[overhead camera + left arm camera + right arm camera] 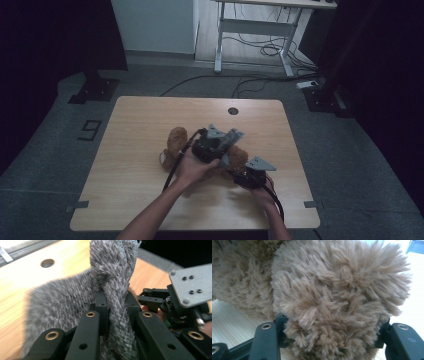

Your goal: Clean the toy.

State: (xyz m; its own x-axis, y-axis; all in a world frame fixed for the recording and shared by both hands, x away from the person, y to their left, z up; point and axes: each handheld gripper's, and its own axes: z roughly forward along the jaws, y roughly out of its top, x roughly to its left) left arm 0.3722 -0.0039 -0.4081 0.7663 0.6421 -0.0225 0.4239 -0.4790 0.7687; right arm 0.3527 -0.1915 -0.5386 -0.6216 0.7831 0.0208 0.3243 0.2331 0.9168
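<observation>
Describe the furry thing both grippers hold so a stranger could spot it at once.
On the wooden table, just right of centre, lies a brown plush toy. The left gripper pinches a thin fold of it, and the right gripper clamps a fluffy rounded part. Nothing else there is furry.

Surface (135, 200): I see bare wood along the near edge, the whole left side and the far strip; a tool could pass there freely.
Middle: I find it crowded; the brown plush toy (176, 145) lies there, with both tools pressed into it.
Left tool (116, 312): my way forward is blocked by a fold of plush pinched between its jaws.
Right tool (329, 340): fur bulges between its jaws and walls off my view ahead.
Between tools: they sit just beside each other, so I have little room to swing either.
Far hole (233, 111): a small opening in the surface, well apart from the toy.
</observation>
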